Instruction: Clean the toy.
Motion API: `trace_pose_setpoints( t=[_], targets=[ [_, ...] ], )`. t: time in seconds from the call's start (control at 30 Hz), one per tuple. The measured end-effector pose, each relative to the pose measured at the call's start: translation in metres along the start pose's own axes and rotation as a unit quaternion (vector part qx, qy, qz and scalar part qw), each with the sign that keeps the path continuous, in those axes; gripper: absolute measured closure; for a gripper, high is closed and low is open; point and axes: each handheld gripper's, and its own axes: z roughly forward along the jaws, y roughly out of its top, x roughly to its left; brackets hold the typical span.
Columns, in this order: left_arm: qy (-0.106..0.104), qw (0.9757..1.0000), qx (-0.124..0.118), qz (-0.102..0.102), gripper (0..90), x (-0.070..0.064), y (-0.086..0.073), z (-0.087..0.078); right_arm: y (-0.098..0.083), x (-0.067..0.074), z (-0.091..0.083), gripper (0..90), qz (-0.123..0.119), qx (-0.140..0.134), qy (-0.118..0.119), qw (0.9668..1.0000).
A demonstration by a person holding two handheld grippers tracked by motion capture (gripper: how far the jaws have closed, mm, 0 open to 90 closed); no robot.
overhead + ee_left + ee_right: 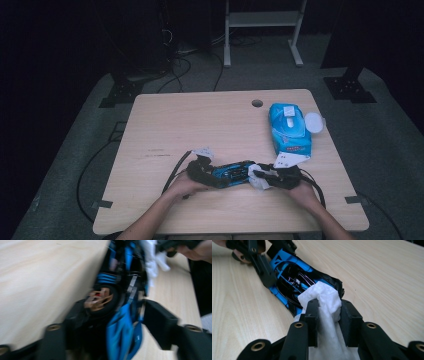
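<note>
While the left claw (202, 170) clamps a blue toy car (231, 171) at the bench's (200, 120) six o'clock, the right claw (327, 305), pinching a white wipe (324, 296), could snag its delicate bodywork.

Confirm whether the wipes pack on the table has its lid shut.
No: the wipes pack lies with its round white lid flipped open to its side.

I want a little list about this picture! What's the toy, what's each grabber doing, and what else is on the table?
toy: blue and black model racing car, on the light wooden table
left gripper: shut on the model car, jaws on either side of it
right gripper: shut on a white wipe, pressed against the car
other things: blue pack of wet wipes at the table's right side, its round white lid open
table detail: round cable hole near the far edge
</note>
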Motion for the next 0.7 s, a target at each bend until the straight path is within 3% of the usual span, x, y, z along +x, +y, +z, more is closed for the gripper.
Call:
trace_pose_setpoints(
  t=[0.03,0.07,0.1,0.2,0.37,0.47,0.67,0.7],
  targets=[
    [0.007,0.9998,-0.003,0.018,45.3,-0.002,0.001,-0.001,0.001,0.001,0.001,77.2,-0.004,-0.002,-0.011,0.9999],
    [0.007,0.9998,-0.003,0.018,48.5,-0.002,0.001,-0.001,0.001,0.001,0.001,77.2,-0.004,-0.002,-0.011,0.9999],
    [0.022,0.9992,-0.017,0.031,48.1,-0.005,0.004,-0.003,0.002,-0.001,0.003,77.3,-0.006,-0.003,-0.022,0.9997],
    [0.05,0.9967,-0.012,0.063,49.0,-0.007,0.006,-0.004,0.007,-0.004,0.008,77.5,-0.008,0.004,-0.031,0.9995],
    [0.055,0.9949,-0.011,0.083,44.7,-0.009,0.004,-0.013,0.009,-0.004,0.012,79.3,-0.013,0.004,-0.034,0.9993],
    [0.064,0.9944,-0.01,0.083,41.3,-0.01,0.001,-0.021,0.009,-0.003,0.011,79.9,-0.014,0.005,-0.036,0.9992],
    [0.073,0.9928,-0.018,0.093,56.0,-0.009,-0.002,-0.028,0.007,-0.003,0.008,80.0,-0.008,0.007,-0.032,0.9994],
    [0.072,0.9919,-0.022,0.102,57.3,-0.01,-0.002,-0.028,0.007,-0.004,0.007,78.9,0.004,0.01,-0.027,0.9996]
  ],
)
